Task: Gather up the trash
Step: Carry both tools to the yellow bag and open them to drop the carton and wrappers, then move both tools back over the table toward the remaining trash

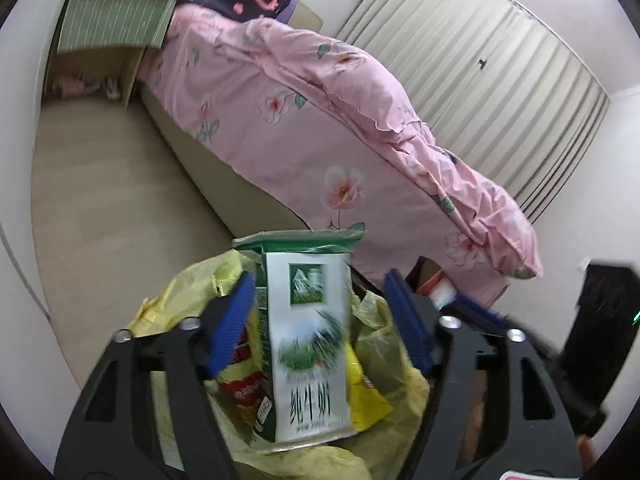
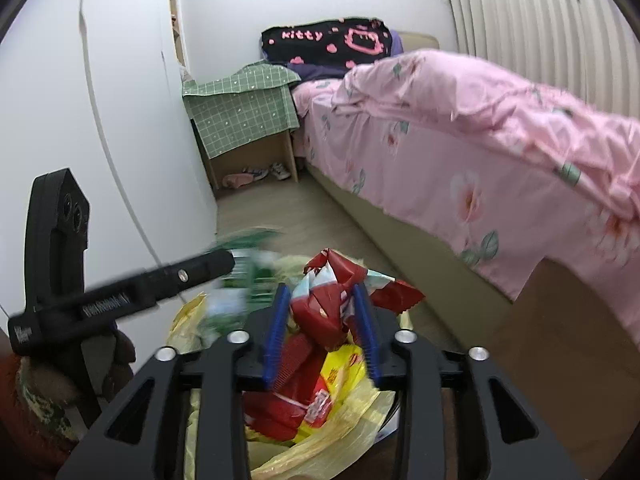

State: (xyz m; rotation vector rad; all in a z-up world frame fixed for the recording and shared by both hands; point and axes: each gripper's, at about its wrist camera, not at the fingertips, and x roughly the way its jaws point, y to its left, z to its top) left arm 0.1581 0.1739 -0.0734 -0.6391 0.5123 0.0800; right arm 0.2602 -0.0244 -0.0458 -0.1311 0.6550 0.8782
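Note:
A green and white milk carton (image 1: 308,340) stands blurred between the blue pads of my left gripper (image 1: 320,320), which is open, with gaps on both sides of the carton. It hangs over a yellow trash bag (image 1: 192,292) holding red and yellow wrappers. My right gripper (image 2: 322,332) is shut on a crumpled red snack wrapper (image 2: 320,304), held above the same yellow bag (image 2: 352,420). The left gripper's black body (image 2: 120,300) and the blurred carton (image 2: 240,276) show at the left of the right wrist view.
A bed with a pink floral quilt (image 1: 320,120) runs along the right. A bedside cabinet with a green cloth (image 2: 244,116) stands at its head, shoes below it. A white wardrobe (image 2: 100,120) is on the left. Beige floor (image 1: 120,200) lies between.

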